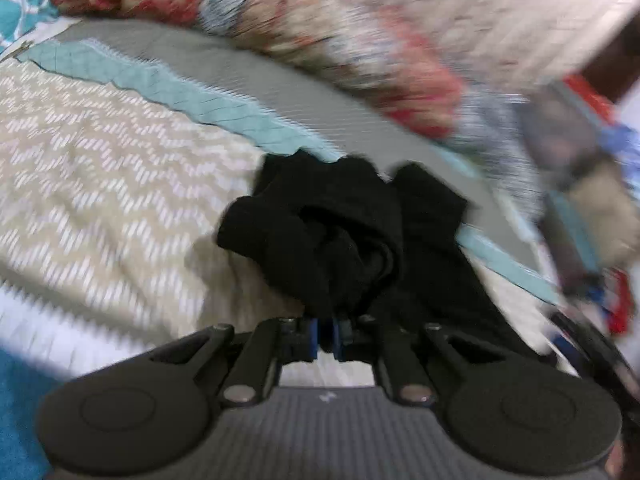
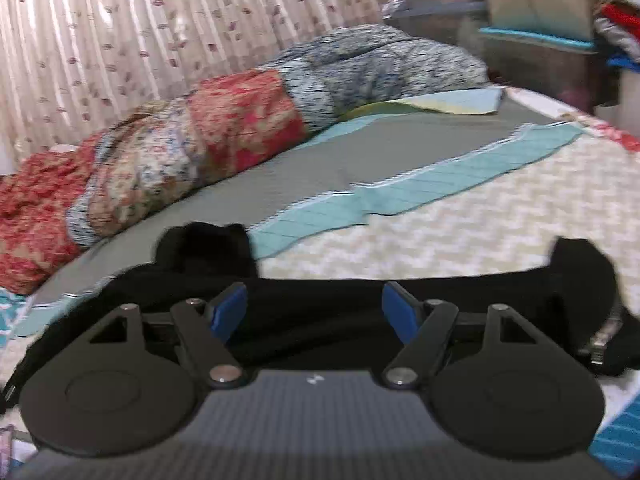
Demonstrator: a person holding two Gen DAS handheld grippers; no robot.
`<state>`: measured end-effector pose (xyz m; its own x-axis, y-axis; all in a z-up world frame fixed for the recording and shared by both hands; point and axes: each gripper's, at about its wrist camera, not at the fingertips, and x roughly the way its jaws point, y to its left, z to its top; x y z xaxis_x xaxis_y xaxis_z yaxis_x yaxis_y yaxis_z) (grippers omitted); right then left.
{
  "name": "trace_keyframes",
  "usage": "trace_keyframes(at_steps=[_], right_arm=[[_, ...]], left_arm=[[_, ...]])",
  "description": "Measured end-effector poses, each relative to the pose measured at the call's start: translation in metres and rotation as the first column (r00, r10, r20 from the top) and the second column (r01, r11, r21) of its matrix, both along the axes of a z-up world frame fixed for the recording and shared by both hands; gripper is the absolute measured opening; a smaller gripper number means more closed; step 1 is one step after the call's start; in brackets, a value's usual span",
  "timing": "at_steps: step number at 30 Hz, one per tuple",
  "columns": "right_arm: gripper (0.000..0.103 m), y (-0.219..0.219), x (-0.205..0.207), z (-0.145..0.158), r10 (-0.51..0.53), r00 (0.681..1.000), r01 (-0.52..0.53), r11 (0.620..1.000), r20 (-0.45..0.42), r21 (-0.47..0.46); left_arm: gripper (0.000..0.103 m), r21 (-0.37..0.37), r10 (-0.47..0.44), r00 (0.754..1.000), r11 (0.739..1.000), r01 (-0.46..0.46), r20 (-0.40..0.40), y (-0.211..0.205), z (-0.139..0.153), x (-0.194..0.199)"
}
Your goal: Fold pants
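Left gripper [image 1: 328, 336]: blue pads pinching bunched black fabric pants [image 1: 340, 236], cloth rising straight ahead off chevron-patterned cream bedspread [image 1: 100, 160]. Right gripper [image 2: 314, 312]: fingers spreading wide, gripping nothing, hovering just above pants' long axis, which is running left-right across near bed edge. Right gripper nearer free stretch.

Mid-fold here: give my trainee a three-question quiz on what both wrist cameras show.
1. True or false: the left gripper is shut on the black pants.
2. The right gripper is: A) open above the pants B) shut on the pants C) out of view.
3. Fill in: the pants lie on a bed with a ____-pattern cover.

Key: 1 true; 2 A; 3 chevron.
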<state>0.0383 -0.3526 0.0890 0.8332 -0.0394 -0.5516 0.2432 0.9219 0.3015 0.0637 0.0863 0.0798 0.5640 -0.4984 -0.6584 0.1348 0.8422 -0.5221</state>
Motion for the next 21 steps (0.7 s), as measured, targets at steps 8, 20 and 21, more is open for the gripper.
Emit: trace_keyframes(at_steps=[8,20,21], right_arm=[[0.077,0.0,0.064,-0.019,0.055,0.999,-0.055,0.993,0.004,0.104],[0.085,0.01,0.145,-0.088,0.141,0.964,-0.066,0.949,-0.225,0.309],[0.079,0.011,0.145,-0.095,0.159,0.958,-0.064,0.93,-0.24,0.361]], left_arm=[[0.085,0.135,0.193,0.981,0.972,-0.191,0.002,0.081,-0.01,-0.092],[0.098,0.217,0.027,0.997,0.975,-0.041,0.066,-0.028,-0.047,0.086],[0.092,0.231,0.009,0.999,0.973,-0.02,0.048,-0.043,-0.056,0.095]])
